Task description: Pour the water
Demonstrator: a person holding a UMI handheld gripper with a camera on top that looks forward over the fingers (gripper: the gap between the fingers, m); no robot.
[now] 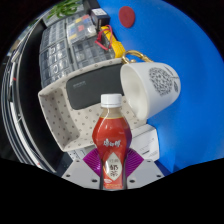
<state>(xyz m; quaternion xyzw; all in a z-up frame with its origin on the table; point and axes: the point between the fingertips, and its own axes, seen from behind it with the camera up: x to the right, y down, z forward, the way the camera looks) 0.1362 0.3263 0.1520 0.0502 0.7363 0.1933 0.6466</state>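
While the blue table point(185, 70) fills most of the scene, a keyboard point(62, 45) lies along its far left side, with some green leaves point(66, 9) showing past the keyboard's far end. Nearer in, a pale fabric box point(85, 105) with a dotted lining and a dark band along its rim sits toward the near left of the table. A white mug point(152, 85) with a leaf pattern on its side is tipped on its side, its open mouth turned toward the box and its rim right at the box's right end; whether the two touch is not clear. A small red round object point(127, 16) lies well back on the table toward the far edge, and some yellow and dark bits point(108, 42) sit between it and the keyboard, too small to tell what they are.

The bottle point(111, 145), with a white cap, red contents and a red label, stands upright between the fingers at the near edge, in front of the box and mug. The gripper point(112, 166) has its purple pads point(92, 160) close against both sides of the bottle's lower body, so the fingers appear closed on it, narrowly apart by just the bottle's width.
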